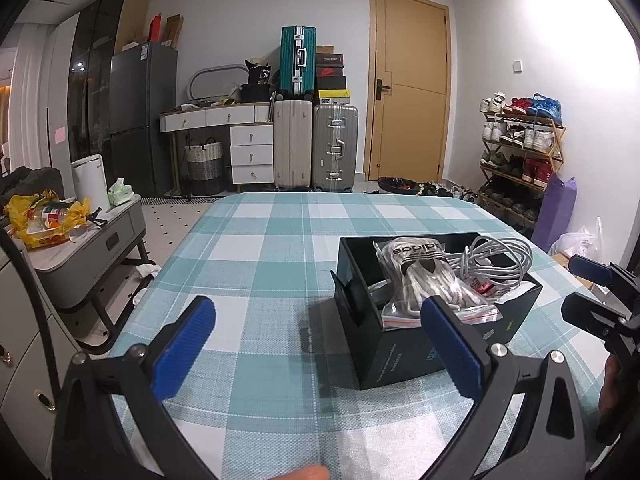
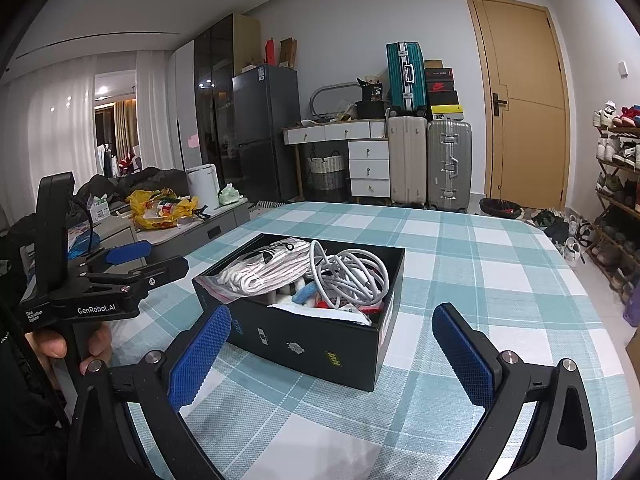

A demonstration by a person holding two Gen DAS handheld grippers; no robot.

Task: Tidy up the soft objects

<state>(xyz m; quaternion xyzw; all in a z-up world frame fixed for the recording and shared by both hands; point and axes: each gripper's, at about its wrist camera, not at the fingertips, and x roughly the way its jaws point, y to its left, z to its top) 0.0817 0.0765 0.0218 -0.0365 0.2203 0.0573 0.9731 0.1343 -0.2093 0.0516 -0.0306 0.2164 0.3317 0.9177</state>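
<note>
both grippers, left [image 1: 318, 344] and right [image 2: 332, 350], gape empty near the black box [image 2: 320, 344] holding bagged laces [image 2: 264, 268] and cable [image 2: 352, 276].

Left wrist view: I look from low over the checked table [image 1: 256, 248], facing the far door [image 1: 410, 84], with the black box [image 1: 400, 352] close, ahead to my right.
Right wrist view: I look from the box's [image 2: 320, 344] near side, facing the same wall, the box close and centred.
Shared: box, table [image 2: 480, 264], suitcases [image 1: 316, 144], door [image 2: 524, 100].
</note>
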